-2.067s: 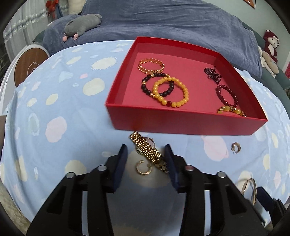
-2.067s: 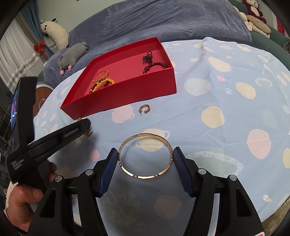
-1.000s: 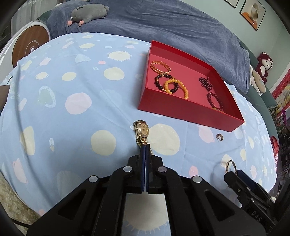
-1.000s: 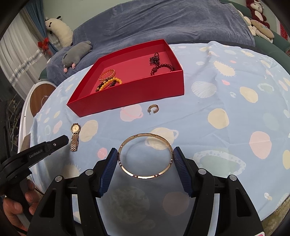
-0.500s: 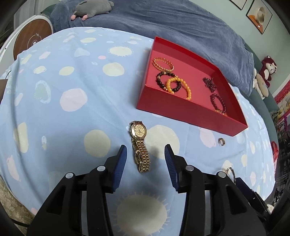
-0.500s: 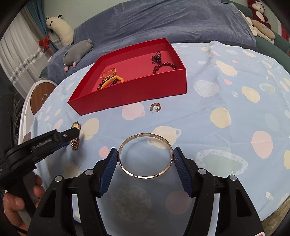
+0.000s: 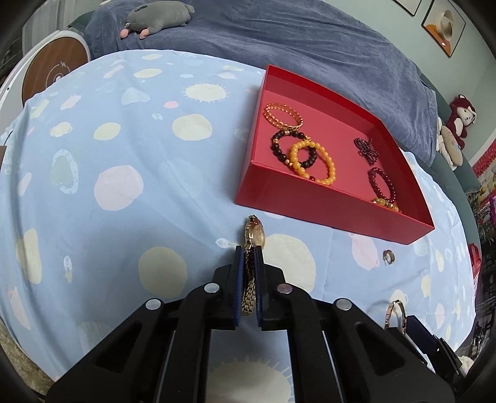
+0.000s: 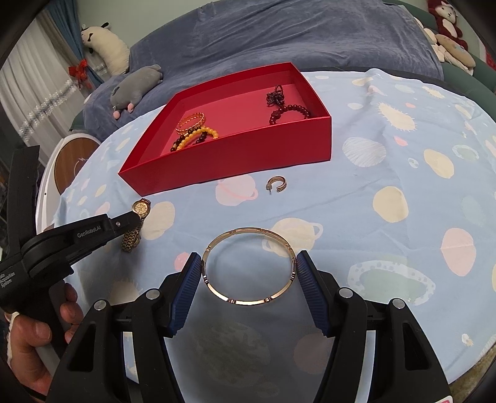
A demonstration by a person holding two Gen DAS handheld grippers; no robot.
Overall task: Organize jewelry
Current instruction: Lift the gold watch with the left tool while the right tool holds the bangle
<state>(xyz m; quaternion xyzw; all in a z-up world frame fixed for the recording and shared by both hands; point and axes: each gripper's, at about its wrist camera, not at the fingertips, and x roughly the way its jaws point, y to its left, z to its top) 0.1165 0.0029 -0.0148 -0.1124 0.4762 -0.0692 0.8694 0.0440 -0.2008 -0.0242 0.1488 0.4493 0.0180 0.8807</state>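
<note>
Your left claw [image 7: 248, 254] clamped on gold watch [image 7: 253, 237] band, near red box [image 7: 328, 204] front wall. Your right claw [image 8: 248, 263] clamped on gold bangle [image 8: 248, 266], further from box.

A pale blue cloth [image 7: 124, 173] printed with planets and suns covers the tabletop. Beyond its far edge stretches a sofa draped in a dark blue blanket [image 8: 310, 37], with a grey plush toy [image 8: 136, 83] lying on it. White curtains [image 8: 34, 93] hang at the left. Framed pictures [image 7: 443, 24] hang on the light green wall [image 7: 477, 80].
</note>
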